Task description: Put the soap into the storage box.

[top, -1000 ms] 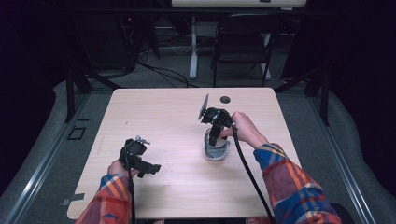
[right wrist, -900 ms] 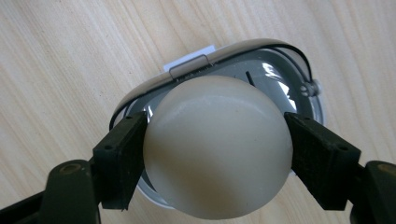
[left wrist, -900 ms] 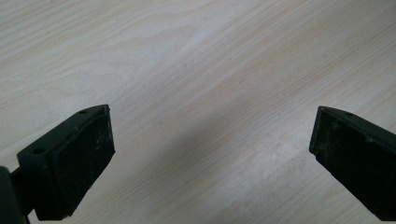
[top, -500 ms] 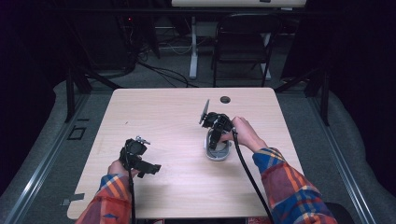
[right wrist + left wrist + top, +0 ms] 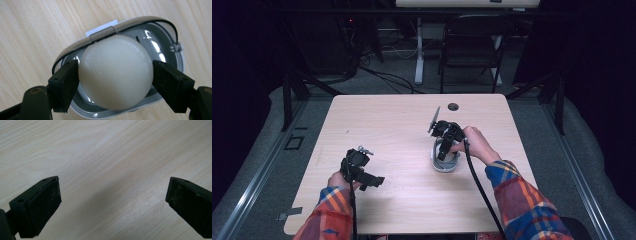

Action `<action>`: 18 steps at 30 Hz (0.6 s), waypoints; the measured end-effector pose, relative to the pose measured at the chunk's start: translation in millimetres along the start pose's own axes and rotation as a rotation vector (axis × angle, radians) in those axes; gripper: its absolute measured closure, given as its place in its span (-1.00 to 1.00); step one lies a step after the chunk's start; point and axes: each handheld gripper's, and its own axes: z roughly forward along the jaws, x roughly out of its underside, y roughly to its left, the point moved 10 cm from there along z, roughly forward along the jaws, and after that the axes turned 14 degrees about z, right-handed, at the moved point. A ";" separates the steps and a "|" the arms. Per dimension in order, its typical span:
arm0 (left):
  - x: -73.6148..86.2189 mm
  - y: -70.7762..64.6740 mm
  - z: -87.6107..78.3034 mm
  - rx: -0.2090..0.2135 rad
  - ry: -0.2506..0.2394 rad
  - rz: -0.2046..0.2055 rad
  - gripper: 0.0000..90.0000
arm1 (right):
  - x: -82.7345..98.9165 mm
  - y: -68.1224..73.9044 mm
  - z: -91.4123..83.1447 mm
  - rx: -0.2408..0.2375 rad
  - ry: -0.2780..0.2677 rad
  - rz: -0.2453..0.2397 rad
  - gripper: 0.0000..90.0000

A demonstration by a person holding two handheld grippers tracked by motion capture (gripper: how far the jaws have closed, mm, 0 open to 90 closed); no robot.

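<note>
A smooth white egg [image 5: 115, 60] sits between the pads of my right gripper [image 5: 117, 76], which is shut on it from both sides. Right beneath the egg lies a grey oval dish [image 5: 163, 32] with a shiny inside, a wire loop and a metal clip at its rim. In the high view my right gripper [image 5: 443, 152] points down into the dish [image 5: 447, 167] at the table's centre right. My left gripper [image 5: 373, 181] hovers near the front left, open, and my left gripper [image 5: 112, 195] has only bare wood [image 5: 100, 150] between its pads.
The light wooden table [image 5: 392, 125] has a round cable hole [image 5: 453, 106] near its far edge. A black cable [image 5: 479, 185] trails from the right gripper along the sleeve. A dark folding chair [image 5: 472, 45] stands beyond the table.
My right gripper has sunk a little lower onto the dish with the egg. The left gripper has stayed where it was.
</note>
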 end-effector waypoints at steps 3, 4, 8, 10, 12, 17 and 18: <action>-0.2 -0.2 0.2 -0.002 0.001 0.003 -1.00 | 1.7 -1.3 -0.9 0.002 0.003 0.011 -0.50; -0.1 -0.2 0.2 -0.003 0.001 0.003 -1.00 | 2.0 -1.5 -1.2 0.003 -0.001 0.013 -0.50; 0.0 -0.3 0.1 -0.001 0.002 0.003 -1.00 | 4.1 -1.4 -3.4 0.005 -0.012 0.022 -0.50; 0.0 -0.3 0.3 -0.003 0.002 0.004 -1.00 | 5.4 -2.0 -5.9 0.010 -0.020 0.022 -0.51; -0.1 -0.3 0.5 -0.002 0.003 0.004 -1.00 | 6.3 0.0 -8.6 -0.005 -0.039 0.029 -0.53; 0.0 -0.2 0.6 -0.001 0.003 0.004 -1.00 | 8.8 2.0 -15.7 -0.006 -0.065 0.016 -0.58; 0.1 -0.3 1.0 0.001 0.005 0.003 -1.00 | 9.3 2.6 -22.1 -0.005 -0.088 0.007 -0.61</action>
